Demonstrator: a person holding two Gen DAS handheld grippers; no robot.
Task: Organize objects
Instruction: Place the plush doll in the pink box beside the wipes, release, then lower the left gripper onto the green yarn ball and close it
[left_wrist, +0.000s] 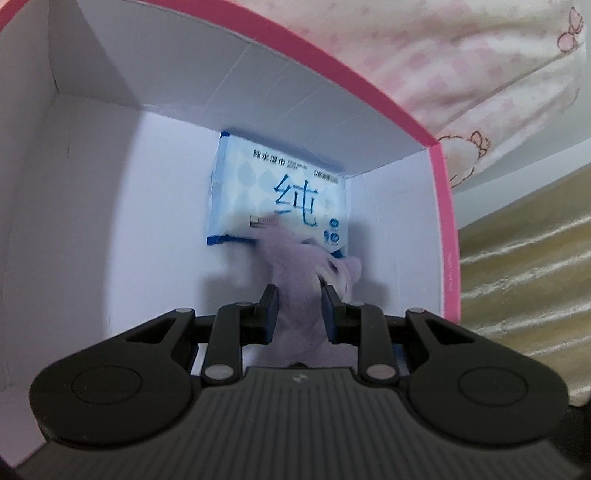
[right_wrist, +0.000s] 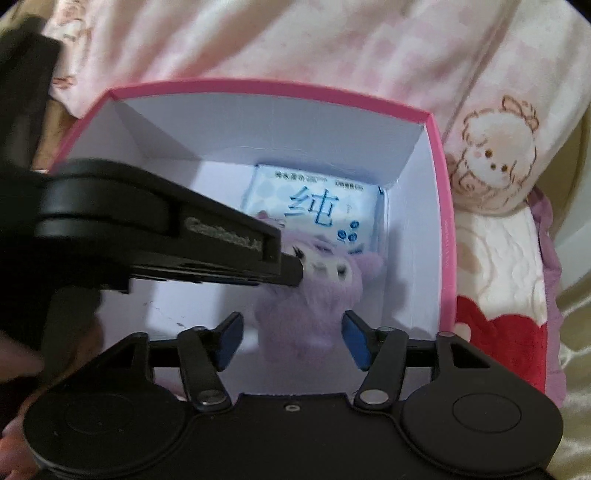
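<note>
A pink box with white inside walls (left_wrist: 448, 236) (right_wrist: 445, 229) stands open. A blue-and-white wet-wipes pack (left_wrist: 280, 195) (right_wrist: 317, 210) lies flat in its far right corner. My left gripper (left_wrist: 300, 299) is shut on a purple plush toy (left_wrist: 299, 266) and holds it inside the box, just in front of the pack. In the right wrist view the left gripper reaches in from the left with the plush toy (right_wrist: 321, 291) hanging from it. My right gripper (right_wrist: 291, 328) is open and empty at the box's near rim, its fingers either side of the toy without touching it.
A pink-and-white blanket with cartoon animals (right_wrist: 491, 162) (left_wrist: 461, 55) lies behind and right of the box. A red-and-white plush item (right_wrist: 506, 306) sits at the right. Beige shiny fabric (left_wrist: 524, 258) lies beside the box.
</note>
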